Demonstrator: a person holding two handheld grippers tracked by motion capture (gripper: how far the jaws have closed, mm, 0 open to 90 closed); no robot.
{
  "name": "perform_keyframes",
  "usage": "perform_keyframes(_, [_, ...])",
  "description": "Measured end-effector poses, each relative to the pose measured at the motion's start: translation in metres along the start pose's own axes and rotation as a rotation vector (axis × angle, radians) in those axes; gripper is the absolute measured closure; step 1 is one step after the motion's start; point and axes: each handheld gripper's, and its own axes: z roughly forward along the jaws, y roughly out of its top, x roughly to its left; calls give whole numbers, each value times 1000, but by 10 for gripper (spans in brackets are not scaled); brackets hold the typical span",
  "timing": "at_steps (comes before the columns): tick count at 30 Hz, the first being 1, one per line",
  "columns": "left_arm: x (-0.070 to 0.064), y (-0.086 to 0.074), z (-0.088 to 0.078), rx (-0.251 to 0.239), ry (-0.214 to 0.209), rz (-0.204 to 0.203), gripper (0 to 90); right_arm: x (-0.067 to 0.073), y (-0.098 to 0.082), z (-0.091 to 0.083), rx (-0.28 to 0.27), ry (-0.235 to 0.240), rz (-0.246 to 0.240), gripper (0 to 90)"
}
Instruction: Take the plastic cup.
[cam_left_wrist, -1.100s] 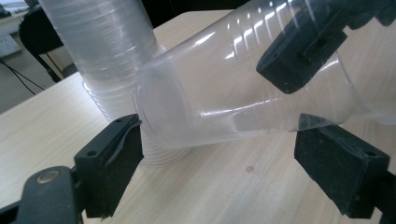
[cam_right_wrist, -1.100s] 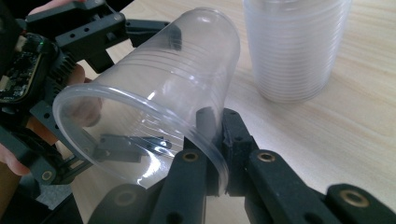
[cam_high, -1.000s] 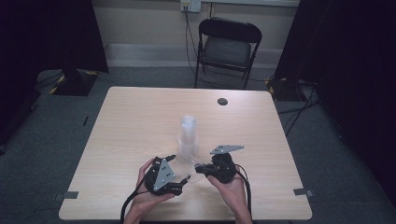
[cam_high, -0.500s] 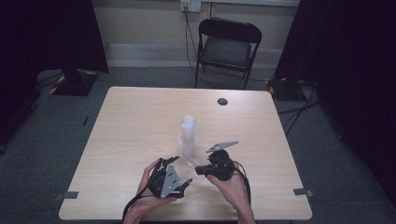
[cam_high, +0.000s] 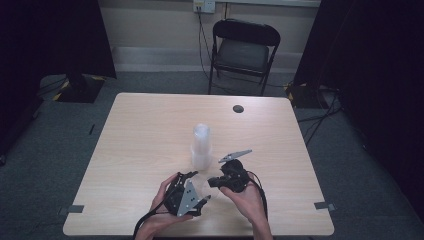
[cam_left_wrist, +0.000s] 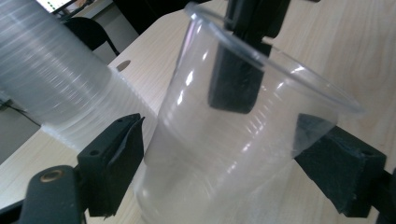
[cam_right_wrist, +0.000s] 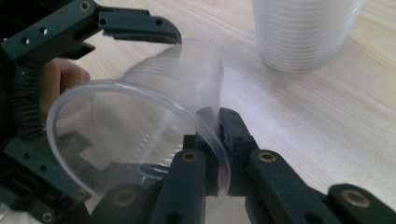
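Clear plastic cup (cam_right_wrist: 140, 135), ribbed, rim pinched by right gripper (cam_right_wrist: 219, 140) jaws, left gripper (cam_left_wrist: 215, 154) jaws closing around it, not yet pressing

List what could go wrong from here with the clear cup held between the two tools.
1. The right tool pinches only the thin rim of the clear cup; the soft plastic may buckle or slip out.
2. The left tool has just been closing around the cup's body, pads not yet pressing; a hard squeeze could crush it.
3. The stack of cups stands close behind; a swing could topple it.
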Motion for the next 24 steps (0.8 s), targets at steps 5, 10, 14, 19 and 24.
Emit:
perform_keyframes(5, [-4, 4, 1, -6, -20, 12, 217, -1, 1, 2, 9, 14, 4, 887])
perform_keyframes(10, [-7, 6, 4, -4, -39, -12, 219, 0, 1, 6, 30, 25, 4, 886])
perform_keyframes(14, [-9, 9, 5, -4, -39, -6, 219, 1, 2, 10, 48, 31, 5, 885])
perform_keyframes(19, [-12, 11, 5, -17, -35, 7, 242, 2, 3, 14, 73, 24, 10, 880])
perform_keyframes(24, [-11, 11, 3, -21, -35, -1, 252, 1, 3, 14, 82, 14, 16, 879])
